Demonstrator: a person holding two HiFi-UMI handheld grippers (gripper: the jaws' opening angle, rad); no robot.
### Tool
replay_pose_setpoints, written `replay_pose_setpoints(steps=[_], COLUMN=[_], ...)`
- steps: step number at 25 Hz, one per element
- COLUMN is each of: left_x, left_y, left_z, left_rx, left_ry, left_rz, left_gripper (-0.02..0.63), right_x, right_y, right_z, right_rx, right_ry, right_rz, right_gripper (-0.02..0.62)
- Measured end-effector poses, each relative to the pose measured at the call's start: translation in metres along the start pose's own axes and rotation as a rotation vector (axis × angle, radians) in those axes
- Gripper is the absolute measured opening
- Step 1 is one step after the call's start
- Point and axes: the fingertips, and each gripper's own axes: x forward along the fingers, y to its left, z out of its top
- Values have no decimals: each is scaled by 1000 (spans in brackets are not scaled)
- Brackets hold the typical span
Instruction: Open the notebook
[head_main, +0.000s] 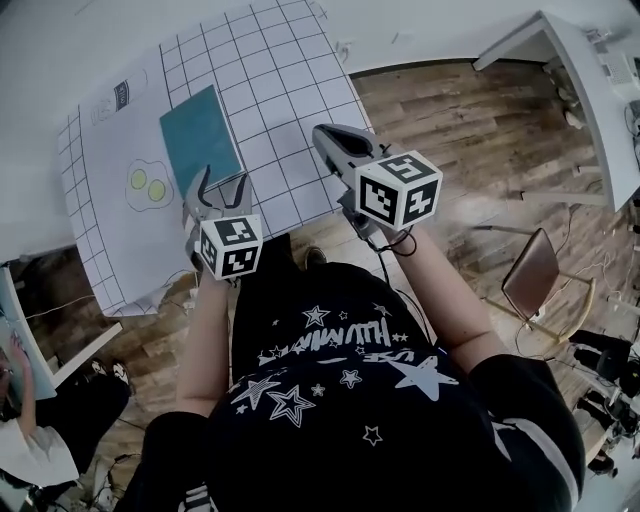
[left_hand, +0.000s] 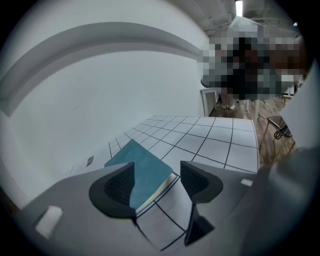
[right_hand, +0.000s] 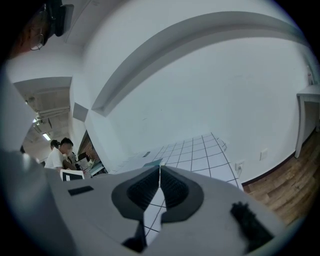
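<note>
A closed teal notebook (head_main: 200, 135) lies flat on the gridded white mat (head_main: 290, 90) that covers the table. My left gripper (head_main: 222, 180) hovers at the notebook's near edge with its jaws wide open. In the left gripper view the notebook (left_hand: 142, 167) shows its teal cover and pale page edge, and its near corner sits between the open jaws of the left gripper (left_hand: 156, 180) without touching either pad. My right gripper (head_main: 327, 135) is held over the mat to the right of the notebook. Seen in its own view, the right gripper (right_hand: 159, 175) is shut with nothing between the pads.
A fried-egg print (head_main: 148, 185) lies on the mat left of the notebook. The table's near edge runs just in front of the grippers. On the wooden floor to the right stand a chair (head_main: 535, 275) and a white desk (head_main: 590, 90). A person (head_main: 20, 400) sits at lower left.
</note>
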Motion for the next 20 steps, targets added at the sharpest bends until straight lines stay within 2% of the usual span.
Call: replay_pose_setpoints(steps=[4, 10, 20], left_x=[15, 37, 38], left_y=[-1, -3, 4], left_z=[1, -4, -9], left_rx=[77, 127, 169], left_ry=[7, 37, 63], left_rz=[-9, -48, 9], left_gripper=[298, 298, 298], right_x=[7, 25, 36], right_y=[-12, -18, -19], right_z=[-3, -4, -5], right_rx=[27, 52, 68], right_ry=[13, 30, 37], right_rz=[-36, -50, -50], right_gripper=[15, 15, 15])
